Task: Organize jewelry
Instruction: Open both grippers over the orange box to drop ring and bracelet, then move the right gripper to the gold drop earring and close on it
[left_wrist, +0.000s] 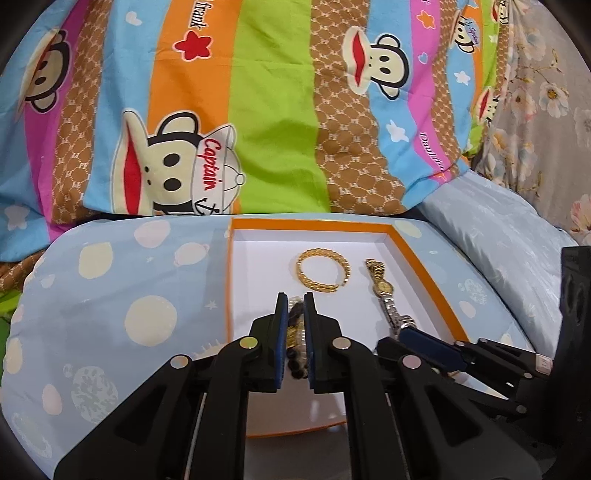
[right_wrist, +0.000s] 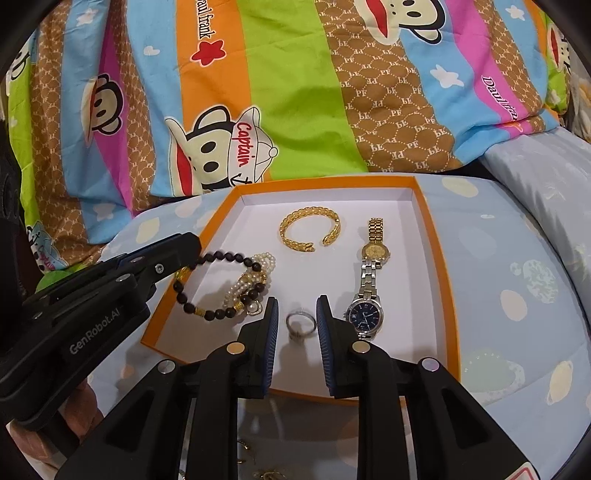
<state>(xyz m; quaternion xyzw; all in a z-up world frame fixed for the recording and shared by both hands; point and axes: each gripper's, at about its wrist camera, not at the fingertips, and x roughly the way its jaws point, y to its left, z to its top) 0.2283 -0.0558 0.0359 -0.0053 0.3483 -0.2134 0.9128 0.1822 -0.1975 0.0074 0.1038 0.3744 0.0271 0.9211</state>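
Bracelets (right_wrist: 225, 284) pinched in our left gripper (left_wrist: 295, 325) at the box's (right_wrist: 439, 258) left edge, right gripper (right_wrist: 297, 321) spread astride the ring (right_wrist: 301, 323); next we close gently, it's tiny.

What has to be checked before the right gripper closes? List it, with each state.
1. Silver ring lies between the right gripper jaws: ok.
2. Right jaws open, apart from the ring: ok.
3. Left gripper shut on the dark bead bracelet: ok.
4. Pearl bracelet free of the bead bracelet: not ok, they overlap.
5. Blue-dial watch clear of the right jaw: cannot tell.
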